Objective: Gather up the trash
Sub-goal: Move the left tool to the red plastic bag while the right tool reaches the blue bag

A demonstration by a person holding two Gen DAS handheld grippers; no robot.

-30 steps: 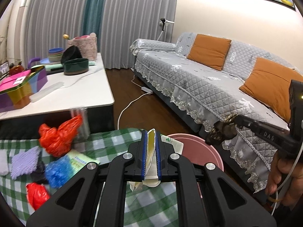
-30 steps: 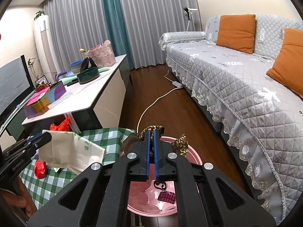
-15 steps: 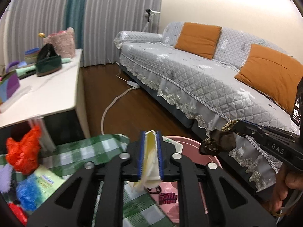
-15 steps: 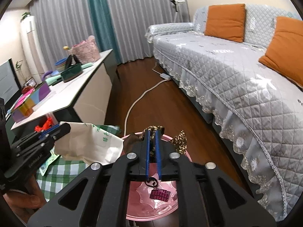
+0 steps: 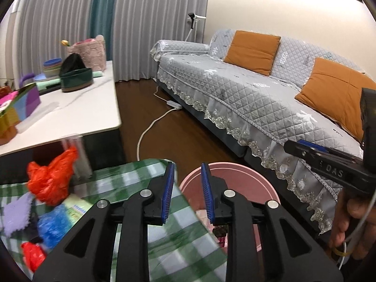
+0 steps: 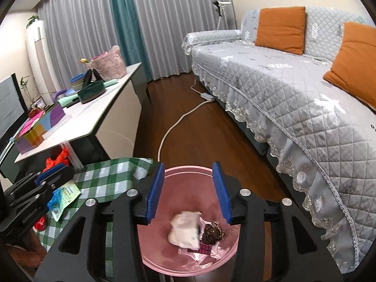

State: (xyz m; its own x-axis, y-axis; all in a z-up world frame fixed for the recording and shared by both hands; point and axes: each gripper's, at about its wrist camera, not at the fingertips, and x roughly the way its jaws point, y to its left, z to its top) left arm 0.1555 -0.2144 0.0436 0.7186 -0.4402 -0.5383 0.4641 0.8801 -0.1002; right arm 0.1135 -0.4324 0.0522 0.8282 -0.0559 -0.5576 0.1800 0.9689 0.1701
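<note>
One pink bin (image 6: pixel 188 262) stands on the floor directly below the right gripper (image 6: pixel 189 190), whose blue-padded jaws are spread wide and empty over its mouth. In the bin lie three pieces of trash: a crumpled white paper bag (image 6: pixel 184 229) just under the gripper, a dark brown wrapper (image 6: pixel 212 231) touching the bag's right side, and a small dark-red checked packet (image 6: pixel 205 249) in front of both.

The left gripper (image 5: pixel 186 189) is also wide apart and holds nothing; it hangs over the line where the green-checked surface (image 5: pixel 131 171) meets the bin (image 5: pixel 235 174), the bin lying ahead and to its right. Left of this gripper, on the checked cloth, more trash waits: two red plastic bags, one large (image 5: pixel 50 178) and farther off, one small (image 5: pixel 33 255) nearer the camera; one blue crumpled bag (image 5: pixel 52 225); one lilac piece (image 5: pixel 16 213); and one green-and-white printed packet (image 5: pixel 75 208) between the blue bag and the gripper.

In the left wrist view the right gripper reaches in from the far right, level, a hand (image 5: pixel 352 223) wrapped round its handle. Beyond both grippers runs a grey quilted sofa (image 5: pixel 246 94) bearing two orange cushions (image 5: pixel 252 51).
</note>
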